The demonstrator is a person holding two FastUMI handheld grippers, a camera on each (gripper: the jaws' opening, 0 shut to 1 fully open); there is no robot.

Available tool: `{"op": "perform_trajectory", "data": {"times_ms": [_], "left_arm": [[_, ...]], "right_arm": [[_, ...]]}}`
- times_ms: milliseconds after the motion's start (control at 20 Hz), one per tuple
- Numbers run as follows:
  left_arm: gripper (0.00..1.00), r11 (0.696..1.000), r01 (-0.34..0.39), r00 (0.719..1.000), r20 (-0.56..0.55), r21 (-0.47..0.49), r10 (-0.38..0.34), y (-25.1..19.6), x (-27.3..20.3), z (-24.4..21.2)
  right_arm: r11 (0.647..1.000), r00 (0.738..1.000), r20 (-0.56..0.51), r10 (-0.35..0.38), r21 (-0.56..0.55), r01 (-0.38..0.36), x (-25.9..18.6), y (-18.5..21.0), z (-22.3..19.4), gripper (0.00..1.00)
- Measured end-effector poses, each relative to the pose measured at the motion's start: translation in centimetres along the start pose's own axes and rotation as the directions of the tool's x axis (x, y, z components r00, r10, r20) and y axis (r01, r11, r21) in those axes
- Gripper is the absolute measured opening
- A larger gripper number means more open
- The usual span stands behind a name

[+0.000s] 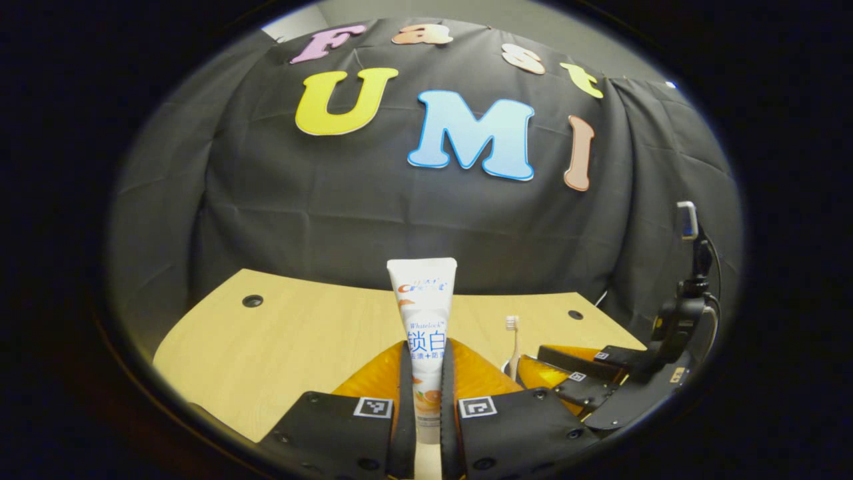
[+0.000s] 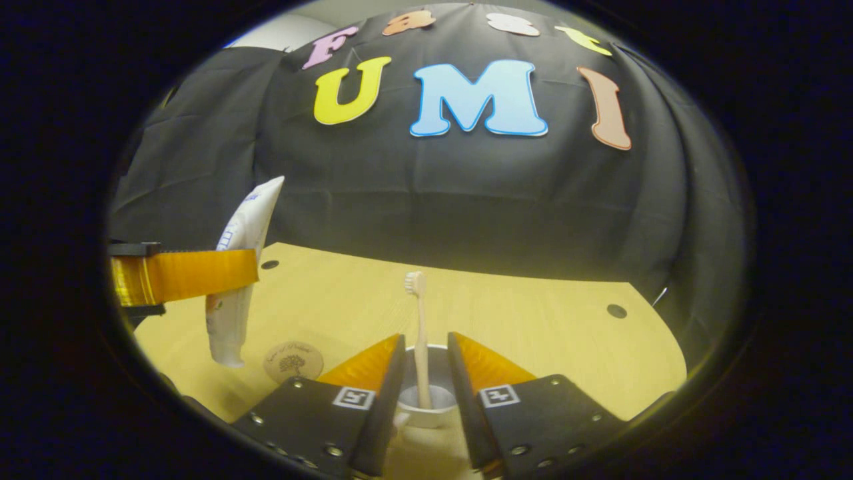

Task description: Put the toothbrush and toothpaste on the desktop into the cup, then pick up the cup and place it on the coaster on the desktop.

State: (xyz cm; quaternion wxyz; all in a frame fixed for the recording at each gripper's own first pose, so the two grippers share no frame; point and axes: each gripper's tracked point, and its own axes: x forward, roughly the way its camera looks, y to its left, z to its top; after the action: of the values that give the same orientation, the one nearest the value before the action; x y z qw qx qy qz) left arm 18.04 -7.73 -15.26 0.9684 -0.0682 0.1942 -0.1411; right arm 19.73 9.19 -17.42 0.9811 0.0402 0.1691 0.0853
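Note:
In the left gripper view, my left gripper (image 1: pixel 426 348) is shut on a white toothpaste tube (image 1: pixel 426 313), which stands upright above the wooden desktop (image 1: pixel 280 340). Off to the right, the right gripper (image 1: pixel 543 363) sits by the toothbrush (image 1: pixel 513 339). In the right gripper view, my right gripper (image 2: pixel 426 339) is open, a finger on each side of a white cup (image 2: pixel 426 410). The toothbrush (image 2: pixel 420 333) stands in the cup, head up, clear of both fingers. At the left, the left gripper (image 2: pixel 180 275) holds the toothpaste tube (image 2: pixel 241 260) cap down above the round coaster (image 2: pixel 293 361).
The booth's black cloth wall rises right behind the desktop. Small round holes (image 2: pixel 616 311) dot the desktop's far side. A cable and mount (image 1: pixel 690 267) stand behind the right gripper at the table's right edge.

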Motion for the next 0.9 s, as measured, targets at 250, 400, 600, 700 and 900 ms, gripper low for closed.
{"op": "perform_trajectory", "data": {"times_ms": [250, 400, 600, 700, 900], "left_arm": [[0.22, 1.000, 0.009, 1.000, 0.007, -0.001, -0.009, -1.0, 0.8, 0.1], [0.22, 1.000, 0.030, 0.999, 0.021, 0.011, -0.030, -2.2, 1.3, 0.4], [0.21, 0.998, 0.063, 0.997, 0.050, 0.023, -0.064, -4.0, 2.0, 1.3], [0.22, 0.996, 0.088, 0.994, 0.068, 0.011, -0.088, -5.0, 2.4, 1.6], [0.22, 0.990, 0.134, 0.988, 0.087, -0.039, -0.131, -6.9, 3.4, 1.4]], "right_arm": [[1.000, 0.999, 0.047, -0.024, 0.021, 0.023, -1.8, -1.3, 1.8, 0.70], [0.998, 0.996, 0.079, -0.050, 0.036, 0.047, -2.8, -2.5, 3.0, 0.76], [0.993, 0.991, 0.102, -0.085, 0.086, 0.076, -4.1, -4.1, 4.1, 0.78], [0.990, 0.988, 0.109, -0.109, 0.102, 0.098, -5.0, -4.9, 4.4, 0.78], [0.982, 0.980, 0.125, -0.153, 0.127, 0.137, -7.0, -6.8, 5.0, 0.78]]}}
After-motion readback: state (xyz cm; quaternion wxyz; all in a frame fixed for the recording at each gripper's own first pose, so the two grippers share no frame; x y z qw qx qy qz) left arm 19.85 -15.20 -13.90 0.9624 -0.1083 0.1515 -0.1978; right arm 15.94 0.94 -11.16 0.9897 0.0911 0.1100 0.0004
